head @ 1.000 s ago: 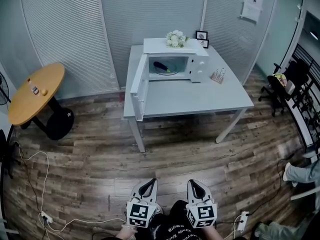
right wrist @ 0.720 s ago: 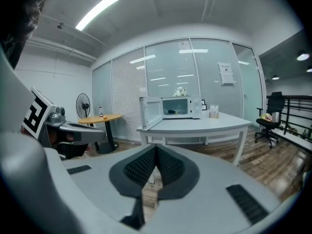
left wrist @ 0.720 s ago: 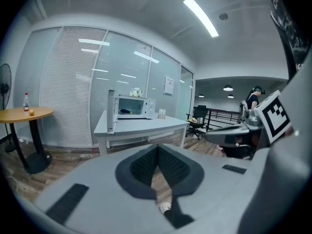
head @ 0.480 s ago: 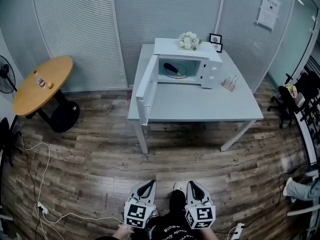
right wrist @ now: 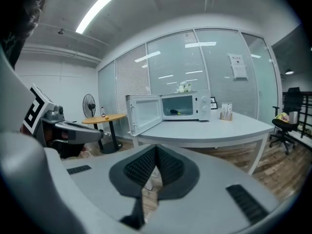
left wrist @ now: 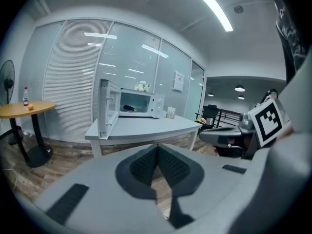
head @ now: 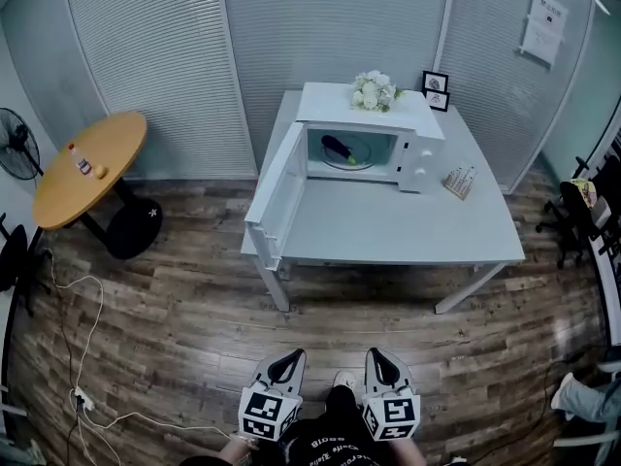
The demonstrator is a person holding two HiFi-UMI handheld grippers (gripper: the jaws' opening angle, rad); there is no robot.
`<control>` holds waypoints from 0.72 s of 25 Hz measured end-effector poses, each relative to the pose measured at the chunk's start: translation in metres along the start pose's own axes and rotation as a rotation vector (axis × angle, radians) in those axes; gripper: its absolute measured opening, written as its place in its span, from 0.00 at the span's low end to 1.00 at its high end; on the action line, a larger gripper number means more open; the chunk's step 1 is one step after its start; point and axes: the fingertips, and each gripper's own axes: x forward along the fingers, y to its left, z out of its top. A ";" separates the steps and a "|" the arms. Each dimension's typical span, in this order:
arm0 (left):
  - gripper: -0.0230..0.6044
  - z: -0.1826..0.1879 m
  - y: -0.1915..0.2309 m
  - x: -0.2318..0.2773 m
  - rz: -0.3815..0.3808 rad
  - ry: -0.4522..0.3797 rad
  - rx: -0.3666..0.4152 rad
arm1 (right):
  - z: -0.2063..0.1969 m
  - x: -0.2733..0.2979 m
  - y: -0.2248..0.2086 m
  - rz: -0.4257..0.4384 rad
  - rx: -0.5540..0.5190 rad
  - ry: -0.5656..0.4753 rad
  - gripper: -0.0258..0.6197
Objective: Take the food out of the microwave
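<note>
grippers first: left gripper [head: 288,355], grey body w/ black ribbed pads, is clenched, pads meeting, nothing between them. right gripper [head: 376,354], same build, also clamped empty. both sit low in front of the person over the wood-plank floor [head: 194,309], well apart from the target. ahead, the white box microwave [head: 419,136] stands at the back of the pale grey rectangular table [head: 388,231], its white door [head: 277,187] already swung wide to the left, so no door work needed. the dark oblong food item [head: 337,148] lies inside on a pale round plate [head: 361,160], toward the cavity's left. i can't tell what the food is. step in hand looks like the approach. to do it well: come in square to the table's front edge, right of the door so neither gripper clips it. open the jaws before entering the cavity, not inside. prob. take the plate rim, keep it level so the food doesn't roll, and draw straight out. mind the white cable [head: 87,318] on the floor at left.
</note>
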 end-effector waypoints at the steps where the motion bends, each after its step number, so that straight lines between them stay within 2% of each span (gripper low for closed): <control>1: 0.05 0.005 0.001 0.007 0.008 -0.006 -0.005 | 0.002 0.005 -0.007 0.002 0.005 -0.001 0.04; 18: 0.05 0.045 -0.024 0.122 0.027 -0.016 0.008 | 0.035 0.054 -0.103 0.056 -0.025 -0.013 0.04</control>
